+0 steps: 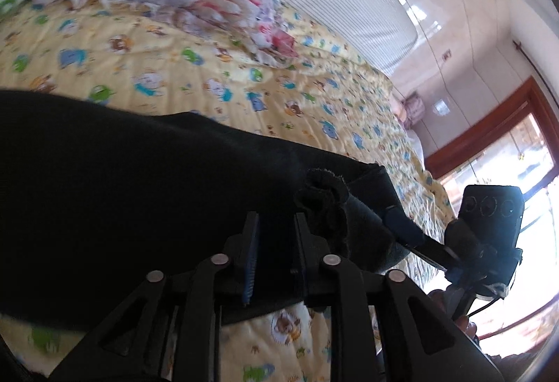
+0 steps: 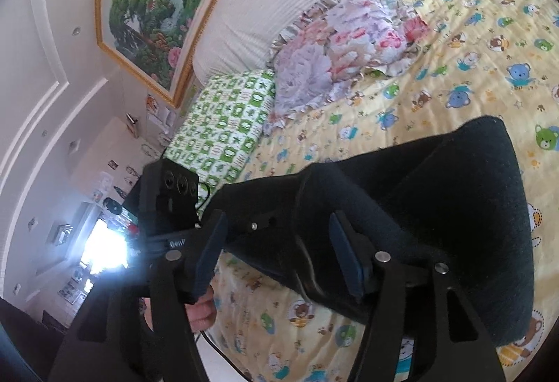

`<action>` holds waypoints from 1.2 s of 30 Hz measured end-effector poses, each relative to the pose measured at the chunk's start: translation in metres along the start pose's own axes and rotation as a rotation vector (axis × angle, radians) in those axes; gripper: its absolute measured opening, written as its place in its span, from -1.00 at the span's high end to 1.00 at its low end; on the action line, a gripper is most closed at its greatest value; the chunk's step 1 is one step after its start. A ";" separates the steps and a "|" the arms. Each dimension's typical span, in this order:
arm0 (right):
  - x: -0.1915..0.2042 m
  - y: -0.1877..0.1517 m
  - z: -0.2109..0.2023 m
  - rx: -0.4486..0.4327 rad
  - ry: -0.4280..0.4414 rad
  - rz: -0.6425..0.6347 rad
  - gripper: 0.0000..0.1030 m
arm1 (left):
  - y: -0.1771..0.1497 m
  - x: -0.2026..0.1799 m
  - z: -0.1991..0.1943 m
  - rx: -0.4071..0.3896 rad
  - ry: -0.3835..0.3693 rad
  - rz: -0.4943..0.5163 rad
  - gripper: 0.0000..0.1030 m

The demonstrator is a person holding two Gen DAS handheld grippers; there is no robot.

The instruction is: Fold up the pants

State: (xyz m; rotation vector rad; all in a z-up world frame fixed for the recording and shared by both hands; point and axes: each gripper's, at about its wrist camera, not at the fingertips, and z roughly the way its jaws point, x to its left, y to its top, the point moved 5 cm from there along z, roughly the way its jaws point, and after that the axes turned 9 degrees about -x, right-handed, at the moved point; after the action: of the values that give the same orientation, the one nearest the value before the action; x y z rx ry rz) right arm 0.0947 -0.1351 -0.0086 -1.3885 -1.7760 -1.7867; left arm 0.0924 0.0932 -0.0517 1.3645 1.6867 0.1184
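Bed [image 2: 454, 43] edge: pants [image 2: 436, 207] folded; left gripper [image 1: 276, 235] barely parted, right gripper [image 2: 276, 239] half-open, both empty. Retreating fingers may snag cloth, undoing fold.

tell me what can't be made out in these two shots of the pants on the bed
- Black pants, left wrist view: their far end runs off the left edge.
- Pants' near edge, right wrist view: hidden behind the right gripper.
- Room beyond the doorway: washed out by glare.
- Wall stickers: too small to read.

Black pants [image 2: 454, 207] on a yellow bedspread [image 2: 471, 43] printed with blue and green bears
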 end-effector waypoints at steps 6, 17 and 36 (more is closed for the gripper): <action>0.010 0.005 -0.003 -0.009 0.004 -0.019 -0.27 | -0.005 0.010 -0.034 -0.076 0.016 -0.079 0.52; 0.034 0.010 0.029 0.074 0.006 -0.099 -0.27 | -0.013 0.053 -0.092 -0.205 0.105 -0.226 0.52; 0.067 0.007 0.094 0.225 0.017 -0.205 -0.36 | -0.036 0.124 -0.154 -0.350 0.255 -0.447 0.18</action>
State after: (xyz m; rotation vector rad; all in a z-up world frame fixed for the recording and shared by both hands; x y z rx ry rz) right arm 0.1065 -0.0258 0.0265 -1.1365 -2.1004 -1.6235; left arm -0.0339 0.2493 -0.0584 0.7177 2.0305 0.3229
